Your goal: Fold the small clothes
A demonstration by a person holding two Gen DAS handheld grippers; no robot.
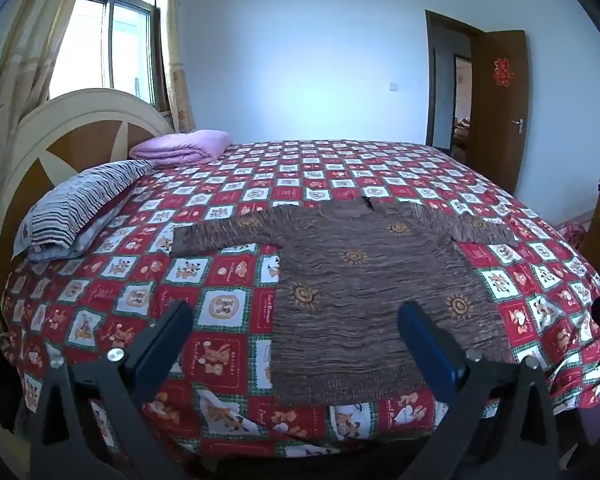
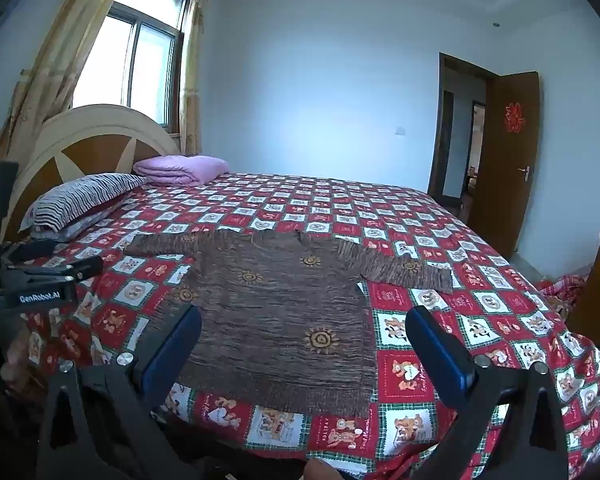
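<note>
Brown sun-patterned sweater (image 1: 364, 292) lies flat, sleeves spread, unfolded on the checked bedspread (image 1: 220, 208) near its front edge, left gripper (image 1: 296, 344) and right gripper (image 2: 304, 348) both released, empty, folding not started.

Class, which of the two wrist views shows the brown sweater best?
The right wrist view: the brown sweater lies unobstructed between the fingers. In the left wrist view, a finger covers the sweater's lower right corner.

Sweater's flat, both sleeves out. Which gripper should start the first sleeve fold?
Probably the right gripper. Its open fingers frame the brown sweater, and the sleeve on its side lies nearer. The left gripper hangs over the hem corner, farther from its sleeve.
</note>
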